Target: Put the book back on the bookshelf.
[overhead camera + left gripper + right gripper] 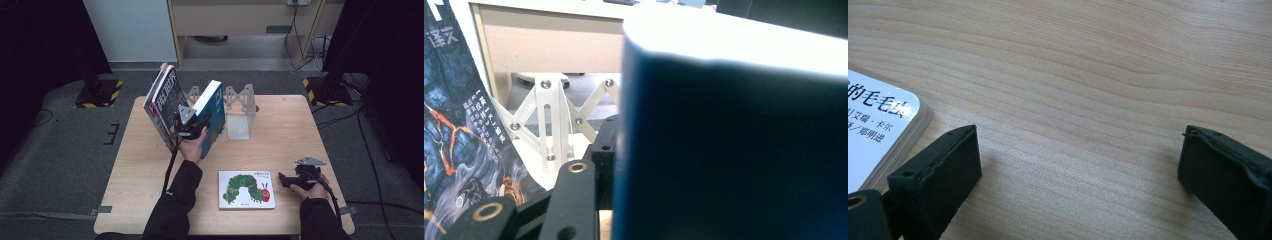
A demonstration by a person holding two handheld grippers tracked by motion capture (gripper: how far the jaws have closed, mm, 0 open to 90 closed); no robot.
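My left gripper is shut on a thick blue book and holds it tilted, spine toward me, above the back of the table. In the left gripper view the blue book stands close in front, with one black finger against its left face. Dark-covered books lean just left of it. A white picture book with a green caterpillar lies flat near the front edge. My right gripper rests low just right of that book, open, with bare wood between its fingers. The picture book's corner lies by its left finger.
A white expanding book rack stands at the table's back middle, behind the blue book; its lattice appears between the two books. The wooden table has bare surface on its right half and front left. Black stands and cables are on the floor around.
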